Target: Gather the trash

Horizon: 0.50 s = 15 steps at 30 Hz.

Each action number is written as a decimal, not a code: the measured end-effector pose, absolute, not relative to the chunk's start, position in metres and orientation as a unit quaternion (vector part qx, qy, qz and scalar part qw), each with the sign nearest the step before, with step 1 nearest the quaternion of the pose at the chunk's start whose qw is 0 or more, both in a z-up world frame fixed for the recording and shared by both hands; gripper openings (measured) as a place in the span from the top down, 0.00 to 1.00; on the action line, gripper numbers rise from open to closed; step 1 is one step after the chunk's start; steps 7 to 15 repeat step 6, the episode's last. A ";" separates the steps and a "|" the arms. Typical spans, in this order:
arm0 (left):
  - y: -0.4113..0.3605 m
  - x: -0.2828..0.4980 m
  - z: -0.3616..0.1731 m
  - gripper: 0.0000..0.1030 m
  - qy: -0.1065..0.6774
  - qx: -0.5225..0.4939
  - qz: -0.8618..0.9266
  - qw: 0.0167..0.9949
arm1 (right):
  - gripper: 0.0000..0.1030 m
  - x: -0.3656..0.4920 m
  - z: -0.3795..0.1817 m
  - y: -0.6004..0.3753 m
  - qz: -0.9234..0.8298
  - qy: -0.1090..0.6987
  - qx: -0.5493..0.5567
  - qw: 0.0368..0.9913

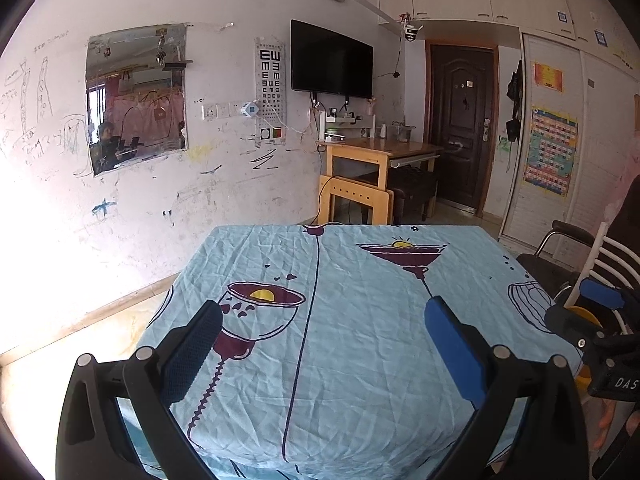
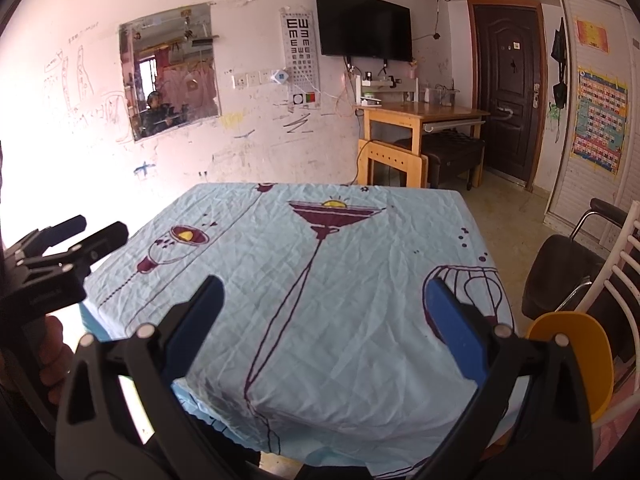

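Left gripper and right gripper: fingers spread wide, grasping nothing, both poised above the near edge of the worktop under a wrinkled light-blue cloth printed with maroon cocktail glasses. No trash can be made out on it. Far edge faces floor before a wooden desk. A round yellow plastic bin sits beside the right edge, partly cut off by the right gripper; a black armchair stands behind it.

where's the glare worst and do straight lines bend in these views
Left wrist view: the wall at left blows out to white, and the wardrobe edges bow. Right wrist view: the same wash sits behind the left gripper; the door frame leans. The tablecloth stays sharp in both.
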<state>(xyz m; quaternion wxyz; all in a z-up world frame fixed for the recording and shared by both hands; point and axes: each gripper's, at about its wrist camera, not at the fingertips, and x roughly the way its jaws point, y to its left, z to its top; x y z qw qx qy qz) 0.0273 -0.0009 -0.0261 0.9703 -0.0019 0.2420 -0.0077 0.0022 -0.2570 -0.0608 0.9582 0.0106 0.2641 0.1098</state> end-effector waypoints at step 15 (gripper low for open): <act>-0.002 0.031 -0.026 0.06 0.246 -0.002 -0.015 0.969 | 0.06 0.003 -0.061 -0.257 0.109 0.265 0.011 0.958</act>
